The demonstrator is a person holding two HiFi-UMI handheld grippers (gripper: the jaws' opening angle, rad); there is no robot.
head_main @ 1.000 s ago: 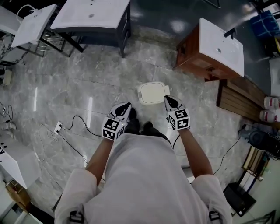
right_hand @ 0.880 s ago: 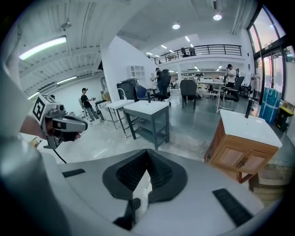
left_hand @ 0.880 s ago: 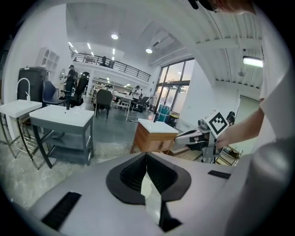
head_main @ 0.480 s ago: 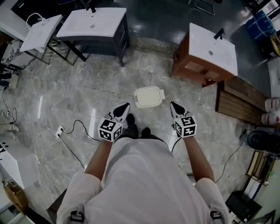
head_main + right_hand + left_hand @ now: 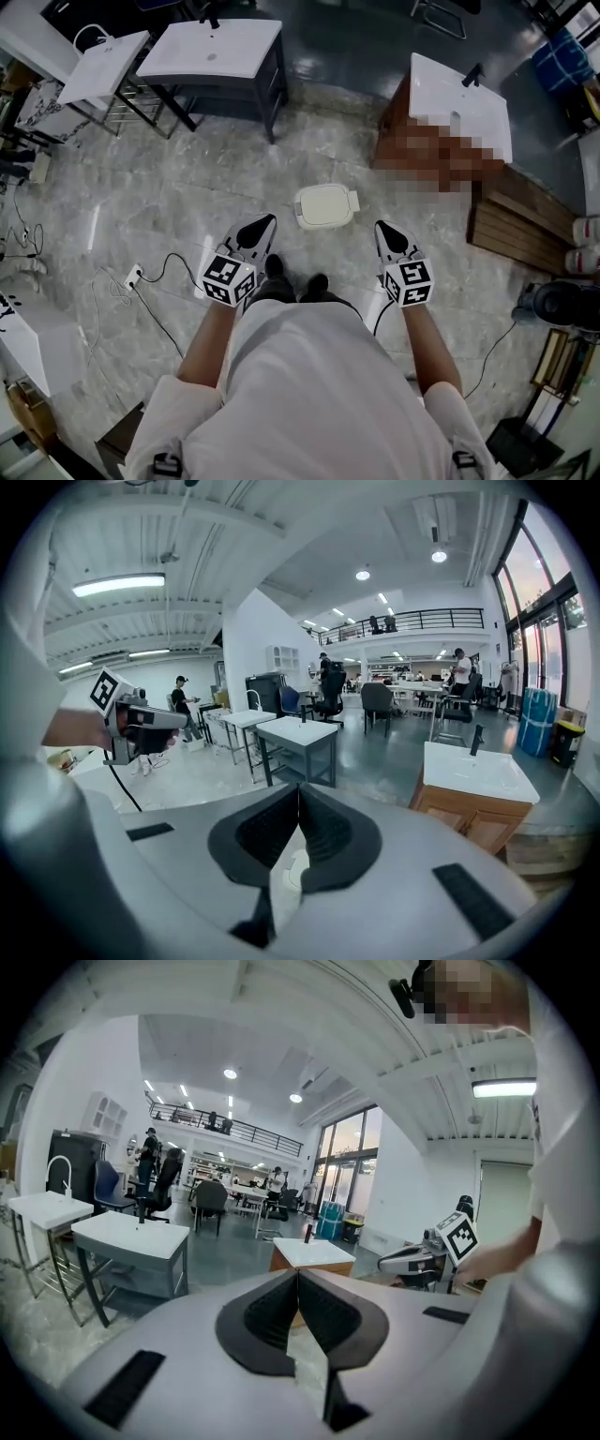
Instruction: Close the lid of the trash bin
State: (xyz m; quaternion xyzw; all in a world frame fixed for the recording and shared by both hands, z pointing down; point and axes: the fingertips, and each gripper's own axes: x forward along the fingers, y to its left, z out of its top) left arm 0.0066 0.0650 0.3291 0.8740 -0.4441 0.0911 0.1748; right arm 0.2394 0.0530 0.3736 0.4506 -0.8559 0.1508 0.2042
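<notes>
Trash bin [image 5: 326,205] is sitting on the pale marble floor [image 5: 141,187], and we are looking steeply down on its cream lid [image 5: 319,201], which is lying flat across the top. We are standing on the near side of the bin, our dark shoes [image 5: 274,267] just short of it. The left gripper [image 5: 265,222] is hanging to the near left of the bin, clear of it, and in its own view the two dark pads are pressing together at the tips with nothing between them. The right gripper [image 5: 382,228] is hanging to the near right of the bin, also clear of it, and its own view is showing the same thing: jaws fully together, no object pinched. So we are holding both tools closed and empty, one on each side of the bin, neither one touching the lid. Both are pointing away from us and only slightly downward, so each gripper view is looking out across the hall and catching the other gripper off to the side. Beyond the bin and to its left, a grey vanity with a white basin top [image 5: 220,52] is standing; beyond it to the right, a wooden vanity with a white top [image 5: 459,94]. Right of the bin a slatted wooden board [image 5: 516,220] is lying on the floor, and well to its left a black cable [image 5: 173,253] is looping from a white power strip [image 5: 134,275].
</notes>
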